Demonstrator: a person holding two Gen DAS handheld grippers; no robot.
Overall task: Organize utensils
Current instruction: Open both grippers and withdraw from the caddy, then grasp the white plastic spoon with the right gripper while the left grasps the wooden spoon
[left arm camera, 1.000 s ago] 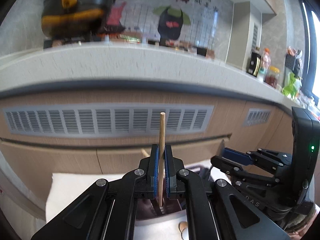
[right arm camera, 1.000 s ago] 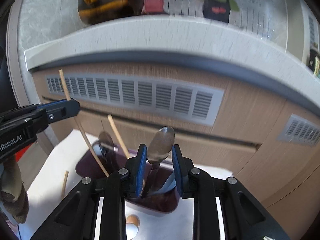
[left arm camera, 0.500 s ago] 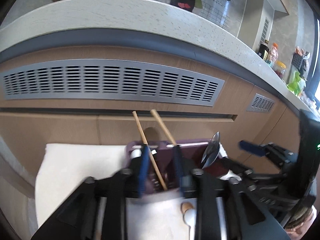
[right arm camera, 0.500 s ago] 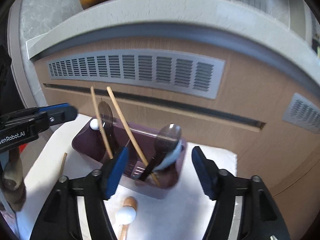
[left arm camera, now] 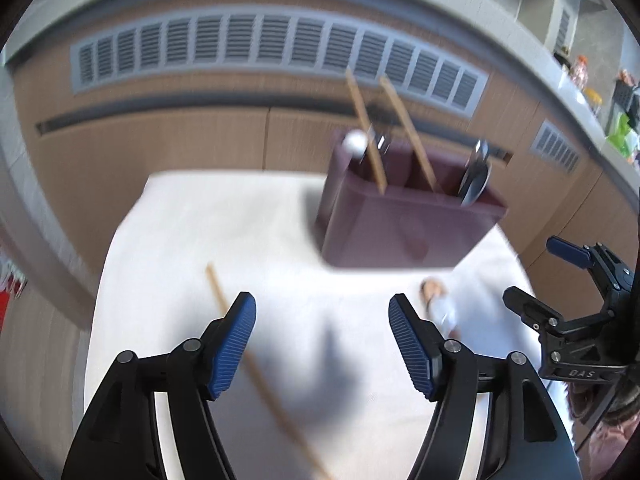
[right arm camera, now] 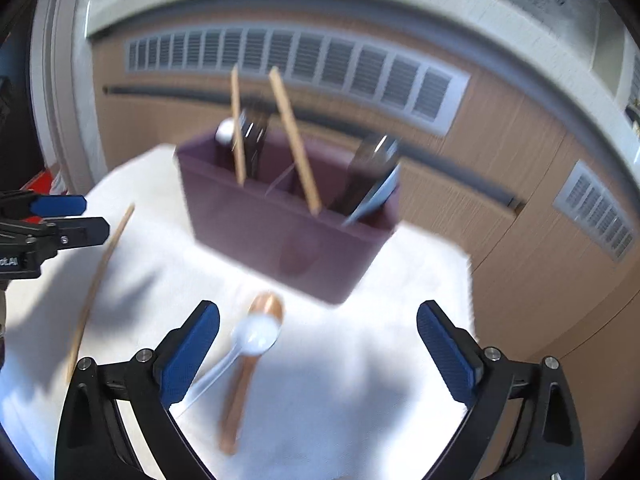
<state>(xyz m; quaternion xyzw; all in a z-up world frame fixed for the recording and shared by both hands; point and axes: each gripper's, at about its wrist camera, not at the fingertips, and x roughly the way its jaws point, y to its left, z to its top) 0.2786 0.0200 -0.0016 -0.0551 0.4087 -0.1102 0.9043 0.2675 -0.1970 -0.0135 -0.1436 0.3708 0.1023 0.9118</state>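
While both of my grippers hang over the white cloth [right arm camera: 360, 400] with nothing in them, the job now is to pick up what lies loose on it. My right gripper [right arm camera: 318, 344] has just been opening and its jaws stand very wide, empty; just ahead of its left finger lie a white plastic spoon [right arm camera: 252, 340] and a wooden spoon [right arm camera: 244, 380], crossing and touching each other. I judge I should straddle one handle away from the crossing, so I don't drag both. My left gripper [left arm camera: 322, 332] has also just been opening, fairly wide and empty, and a single chopstick [left arm camera: 256, 372] runs aslant under its left finger; I need to shift left to centre on it before closing. Farther ahead of both tools stands the maroon utensil holder [right arm camera: 288, 240], already holding two chopsticks [right arm camera: 296, 148] and some metal cutlery [right arm camera: 368, 176].
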